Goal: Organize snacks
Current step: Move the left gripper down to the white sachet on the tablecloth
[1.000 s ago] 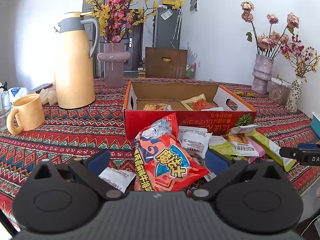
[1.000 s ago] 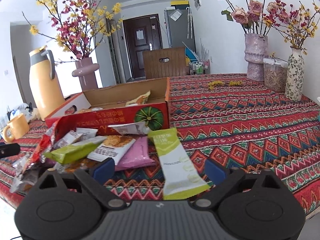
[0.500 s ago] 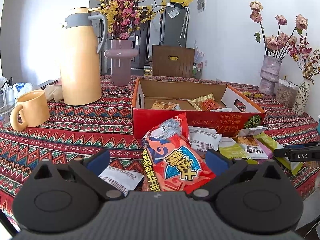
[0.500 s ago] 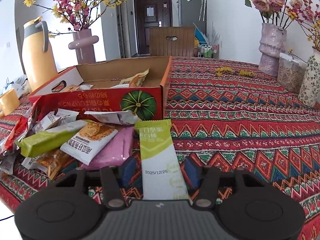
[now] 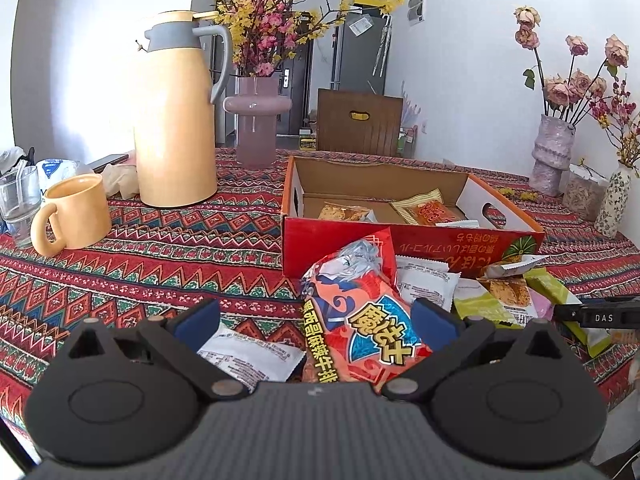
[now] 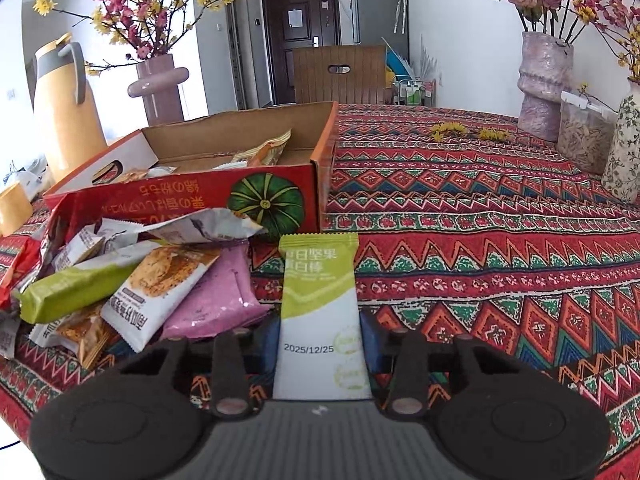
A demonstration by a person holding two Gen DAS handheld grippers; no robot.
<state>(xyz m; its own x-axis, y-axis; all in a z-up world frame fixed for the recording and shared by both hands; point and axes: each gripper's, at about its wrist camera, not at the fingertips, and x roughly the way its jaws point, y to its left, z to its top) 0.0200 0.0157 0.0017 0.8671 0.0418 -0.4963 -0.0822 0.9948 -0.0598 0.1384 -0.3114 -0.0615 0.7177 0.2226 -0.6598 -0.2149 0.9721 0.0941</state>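
Note:
An open red cardboard box (image 5: 412, 240) (image 6: 192, 196) holds a few snack packets. A pile of loose snacks lies in front of it. My left gripper (image 5: 316, 316) is open above a large orange-red snack bag (image 5: 360, 312), with a white packet (image 5: 248, 356) by its left finger. My right gripper (image 6: 322, 340) is shut on a green-and-white nut bar packet (image 6: 320, 300), held by its near end. Beside it lie a pink packet (image 6: 216, 292), a white cookie packet (image 6: 160, 288) and a green bar (image 6: 76, 288).
A yellow thermos (image 5: 176, 120), a yellow mug (image 5: 72, 216), a glass (image 5: 16, 200) and a pink vase (image 5: 256, 120) stand on the left. Flower vases (image 6: 544, 84) and a clear jar (image 6: 580, 128) stand on the right. A patterned cloth (image 6: 480, 220) covers the table.
My right gripper moved forward and shut on the green-and-white nut bar packet. My left gripper shifted a little left and back, staying open over the orange-red bag.

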